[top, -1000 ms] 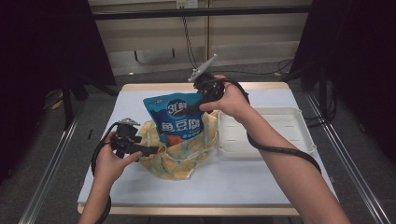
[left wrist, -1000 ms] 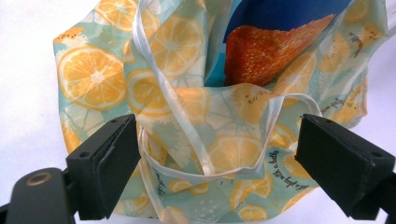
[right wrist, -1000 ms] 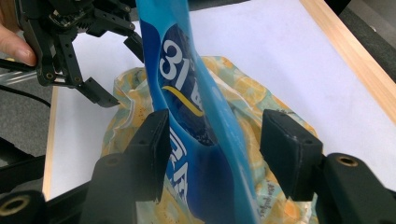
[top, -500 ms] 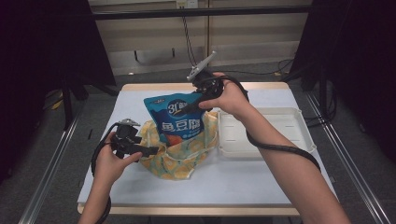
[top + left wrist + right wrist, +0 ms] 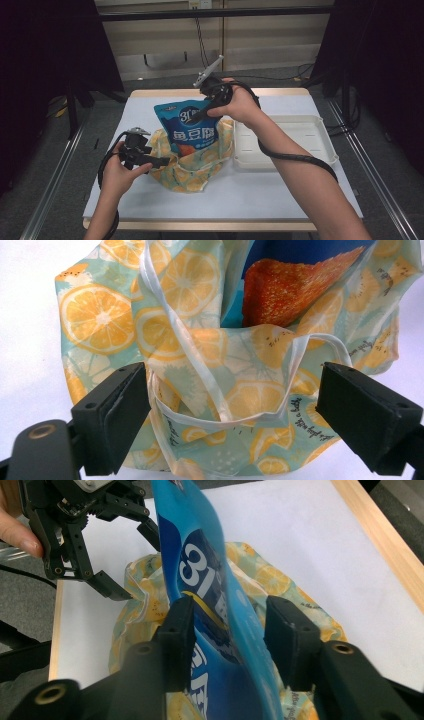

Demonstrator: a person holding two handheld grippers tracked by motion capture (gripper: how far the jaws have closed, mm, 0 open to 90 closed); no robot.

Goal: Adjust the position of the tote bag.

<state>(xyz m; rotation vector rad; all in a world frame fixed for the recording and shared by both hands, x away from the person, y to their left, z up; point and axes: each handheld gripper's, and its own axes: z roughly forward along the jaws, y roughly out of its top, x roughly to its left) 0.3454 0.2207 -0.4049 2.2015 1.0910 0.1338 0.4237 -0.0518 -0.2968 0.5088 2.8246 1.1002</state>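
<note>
A blue snack pouch [image 5: 187, 131] stands upright inside a lemon-print cloth bag [image 5: 192, 172] at the table's middle. My right gripper [image 5: 200, 115] straddles the pouch's upper part. Its jaws have just been closing with the pouch [image 5: 200, 580] between them. One pad touches the pouch and a sliver of gap shows at the other, so my right gripper [image 5: 227, 625] is open. My left gripper [image 5: 162, 161] is at the bag's left rim. In the left gripper view, my left gripper [image 5: 232, 385] stands wide open around the bag's rim and white handle [image 5: 200, 375].
A white tray [image 5: 295, 142] lies to the right of the bag. The pale table [image 5: 250, 195] has wooden edges at the front and back. Cables trail from both grippers. Dark floor and metal rails flank the table.
The right hand has shifted very slightly to the left at the pouch's top. The left hand and the cloth bag have stayed put.
</note>
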